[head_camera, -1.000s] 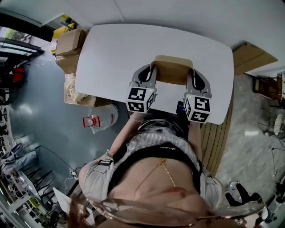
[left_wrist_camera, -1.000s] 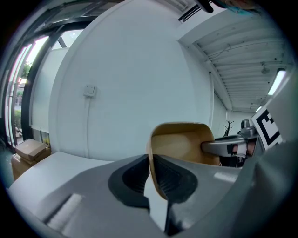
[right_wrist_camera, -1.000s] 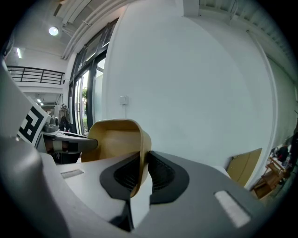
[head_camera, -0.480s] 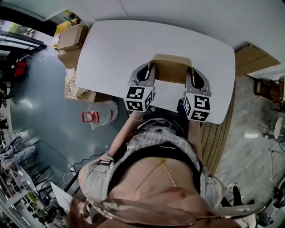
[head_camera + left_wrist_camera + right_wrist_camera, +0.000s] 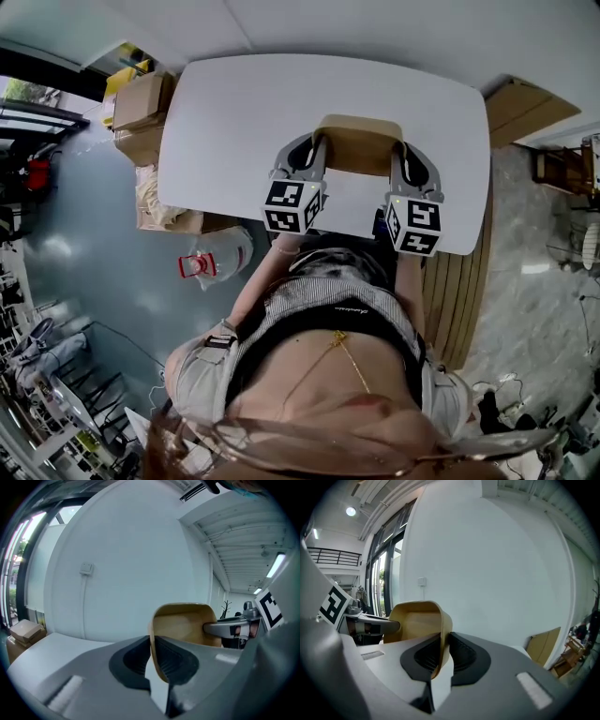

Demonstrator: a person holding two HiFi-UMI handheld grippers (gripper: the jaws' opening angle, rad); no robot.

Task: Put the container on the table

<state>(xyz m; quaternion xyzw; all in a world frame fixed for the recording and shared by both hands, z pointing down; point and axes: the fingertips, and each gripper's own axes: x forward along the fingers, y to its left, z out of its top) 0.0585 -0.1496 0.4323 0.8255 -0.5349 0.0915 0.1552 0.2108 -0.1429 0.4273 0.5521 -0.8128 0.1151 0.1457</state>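
White table (image 5: pixel 234 112) under tan container (image 5: pixel 361 150), left gripper (image 5: pixel 151 641), right gripper (image 5: pixel 443 639), jaws clamped on its walls

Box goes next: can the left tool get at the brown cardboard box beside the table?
Probably not: the left tool is shut on the tan rounded container's wall, and the brown cardboard box sits on the floor past the white table's corner.

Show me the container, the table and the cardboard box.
container (image 5: pixel 361 150): head view, the middle of its inside.
table (image 5: pixel 272 103): head view, bare top.
cardboard box (image 5: pixel 141 92): head view, its top face.
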